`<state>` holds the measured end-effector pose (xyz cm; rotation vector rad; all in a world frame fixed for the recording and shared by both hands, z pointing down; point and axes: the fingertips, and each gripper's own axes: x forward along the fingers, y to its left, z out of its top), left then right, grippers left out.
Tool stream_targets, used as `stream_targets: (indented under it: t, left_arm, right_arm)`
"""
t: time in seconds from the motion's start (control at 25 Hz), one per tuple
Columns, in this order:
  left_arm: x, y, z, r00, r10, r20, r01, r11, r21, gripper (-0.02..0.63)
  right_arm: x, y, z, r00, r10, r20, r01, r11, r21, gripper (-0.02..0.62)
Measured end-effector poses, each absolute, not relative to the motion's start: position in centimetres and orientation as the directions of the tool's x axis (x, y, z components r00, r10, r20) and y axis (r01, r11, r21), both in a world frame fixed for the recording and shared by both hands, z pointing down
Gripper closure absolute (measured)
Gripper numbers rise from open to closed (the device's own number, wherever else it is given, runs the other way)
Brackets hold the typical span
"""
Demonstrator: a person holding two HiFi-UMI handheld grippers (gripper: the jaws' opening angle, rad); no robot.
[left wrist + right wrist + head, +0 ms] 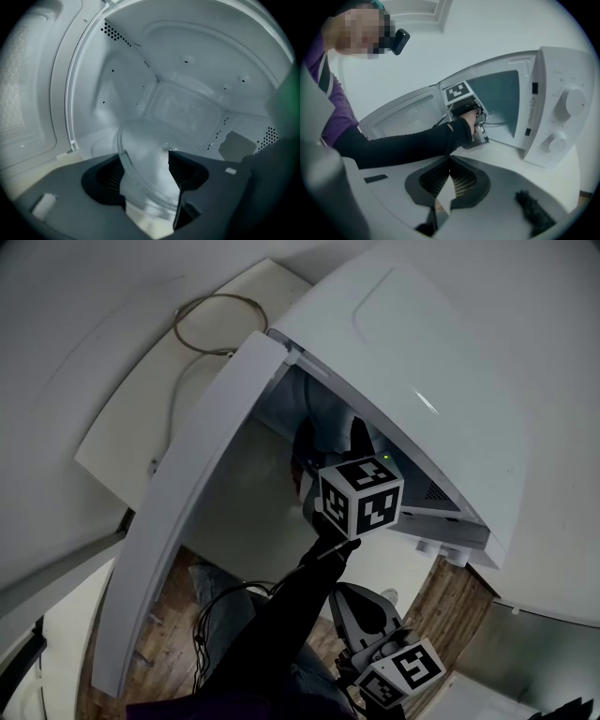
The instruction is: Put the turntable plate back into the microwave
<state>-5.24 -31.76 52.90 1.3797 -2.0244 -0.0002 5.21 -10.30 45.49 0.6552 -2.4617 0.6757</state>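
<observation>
Left gripper: jaws spread wide, clamping nothing; the turntable plate stands between the pads.
Turntable plate: clear glass, tilted on edge, at 6 o'clock in the left gripper view; its rim runs close along the pad at 8 o'clock; inside the microwave cavity; whether it rests on the floor I cannot tell.
Right gripper: jaws pressed together, empty; held back outside, well apart from the cavity.
Sleeve: black, reaching toward 2 o'clock in the right gripper view, into the opening.
Marker cube: at the mouth of the cavity, centre of the head view.
Door: swung fully open, at 8 o'clock of the cube.
Knobs: two, at 3 o'clock in the right gripper view.
</observation>
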Motion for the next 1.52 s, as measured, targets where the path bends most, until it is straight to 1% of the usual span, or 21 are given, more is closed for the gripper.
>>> stream_targets:
  t: [0.28, 0.4, 0.52, 0.6, 0.68, 0.76, 0.84, 0.92, 1.04, 1.08, 1.2, 1.24, 1.28, 1.4, 1.48, 1.52]
  left_arm:
    - [-5.3, -31.6, 53.0, -0.196, -0.811, 0.552, -0.836, 0.433, 0.339, 0.305]
    - [-5.4, -31.7, 53.0, -0.186, -0.804, 0.565, -0.839, 0.429, 0.334, 0.301]
    - [-5.6, -31.7, 53.1, -0.177, -0.799, 0.575, -0.840, 0.428, 0.335, 0.299]
    - [-6.2, -31.5, 53.0, -0.214, -0.790, 0.574, -0.856, 0.435, 0.280, 0.287]
    - [-6.8, -31.5, 51.5, -0.289, -0.801, 0.525, -0.890, 0.427, 0.162, 0.262]
    - [-6.7, -32.3, 49.4, -0.310, -0.838, 0.450, -0.915, 0.391, 0.097, 0.268]
    - [-6.7, -32.7, 49.3, -0.289, -0.842, 0.455, -0.916, 0.382, 0.125, 0.268]
    - [-7.0, -32.2, 49.8, -0.288, -0.829, 0.479, -0.905, 0.398, 0.146, 0.268]
    - [-6.7, -31.2, 50.2, -0.288, -0.844, 0.452, -0.906, 0.393, 0.158, 0.278]
    - [-6.6, -30.7, 50.2, -0.289, -0.854, 0.432, -0.906, 0.390, 0.166, 0.306]
    - [-6.3, -28.3, 49.4, -0.296, -0.887, 0.353, -0.904, 0.379, 0.195, 0.480]
    - [-6.1, -27.4, 49.2, -0.290, -0.895, 0.338, -0.911, 0.367, 0.190, 0.557]
    - [-5.8, -26.5, 49.0, -0.280, -0.899, 0.337, -0.920, 0.352, 0.174, 0.599]
    - [-4.8, -23.9, 48.3, -0.243, -0.895, 0.374, -0.943, 0.308, 0.125, 0.598]
    - [-3.7, -22.2, 47.2, -0.171, -0.915, 0.365, -0.954, 0.247, 0.170, 0.598]
    - [-3.0, -21.5, 46.2, -0.107, -0.934, 0.340, -0.954, 0.193, 0.230, 0.598]
  right_arm:
    - [5.4, -10.5, 45.6, -0.756, -0.317, 0.572, -0.566, 0.756, -0.329, 0.586]
    - [6.0, -10.3, 46.0, -0.737, -0.315, 0.598, -0.574, 0.759, -0.308, 0.586]
    - [5.9, -10.5, 45.7, -0.743, -0.329, 0.583, -0.579, 0.752, -0.314, 0.586]
    - [6.2, -10.5, 45.9, -0.733, -0.334, 0.592, -0.588, 0.749, -0.306, 0.586]
    - [6.1, -10.5, 45.8, -0.739, -0.340, 0.582, -0.589, 0.745, -0.313, 0.586]
    - [6.0, -10.5, 45.8, -0.741, -0.336, 0.582, -0.586, 0.747, -0.315, 0.586]
    - [6.1, -10.3, 46.0, -0.731, -0.327, 0.599, -0.587, 0.750, -0.306, 0.586]
    - [5.9, -10.4, 45.7, -0.739, -0.336, 0.584, -0.588, 0.745, -0.316, 0.586]
    - [6.4, -10.5, 45.9, -0.725, -0.336, 0.602, -0.594, 0.747, -0.299, 0.586]
    - [6.4, -10.5, 45.9, -0.725, -0.337, 0.601, -0.595, 0.746, -0.299, 0.586]
    - [5.5, -10.8, 45.1, -0.746, -0.355, 0.563, -0.591, 0.742, -0.316, 0.586]
    - [5.4, -10.9, 44.9, -0.750, -0.356, 0.557, -0.588, 0.745, -0.315, 0.586]
    - [5.2, -10.9, 44.6, -0.756, -0.359, 0.548, -0.584, 0.748, -0.315, 0.586]
    - [5.7, -11.4, 44.0, -0.753, -0.381, 0.537, -0.593, 0.747, -0.301, 0.586]
    - [6.5, -12.1, 43.5, -0.734, -0.414, 0.538, -0.620, 0.732, -0.282, 0.586]
    - [6.7, -12.5, 42.8, -0.731, -0.434, 0.527, -0.631, 0.725, -0.277, 0.586]
